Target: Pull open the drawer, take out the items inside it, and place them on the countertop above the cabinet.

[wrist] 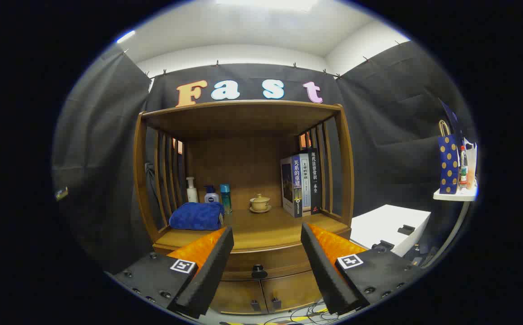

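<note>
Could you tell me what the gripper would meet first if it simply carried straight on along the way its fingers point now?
Most likely the drawer front, near its dark knob, which sits between and beyond the open gripper fingers. Nothing shows in the gap before it, though depth is hard to judge; slightly higher, it would pass over the countertop.

cabinet: brown wood | towel: blue | bag: navy, gold dots

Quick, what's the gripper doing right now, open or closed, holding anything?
Gripper: open, holding nothing; its fingers are spread apart, with the closed drawer's knob seen between them, farther ahead.
</note>
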A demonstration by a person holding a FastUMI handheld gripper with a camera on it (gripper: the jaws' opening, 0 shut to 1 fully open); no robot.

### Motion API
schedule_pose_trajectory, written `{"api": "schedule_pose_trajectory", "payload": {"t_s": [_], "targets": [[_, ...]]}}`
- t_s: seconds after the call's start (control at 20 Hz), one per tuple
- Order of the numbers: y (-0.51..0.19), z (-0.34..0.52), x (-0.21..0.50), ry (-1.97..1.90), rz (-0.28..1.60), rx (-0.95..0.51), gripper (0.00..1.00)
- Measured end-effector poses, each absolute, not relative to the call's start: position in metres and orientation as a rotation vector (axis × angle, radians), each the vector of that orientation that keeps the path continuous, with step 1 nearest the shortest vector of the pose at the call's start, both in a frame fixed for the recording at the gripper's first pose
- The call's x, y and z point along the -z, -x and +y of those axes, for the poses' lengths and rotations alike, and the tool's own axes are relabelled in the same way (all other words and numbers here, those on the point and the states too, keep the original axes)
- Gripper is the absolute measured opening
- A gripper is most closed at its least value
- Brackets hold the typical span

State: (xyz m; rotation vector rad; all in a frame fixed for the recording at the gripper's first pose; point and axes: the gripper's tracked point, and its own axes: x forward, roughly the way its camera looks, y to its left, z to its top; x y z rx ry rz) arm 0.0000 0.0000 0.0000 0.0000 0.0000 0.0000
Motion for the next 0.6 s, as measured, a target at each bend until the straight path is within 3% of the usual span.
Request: {"api": "schedule_pose_trajectory", "payload": {"t_s": [0.6], "targets": [[-0.0025,-0.0022,0.0066,-0.003,0.01,0.001,0.98]]}}
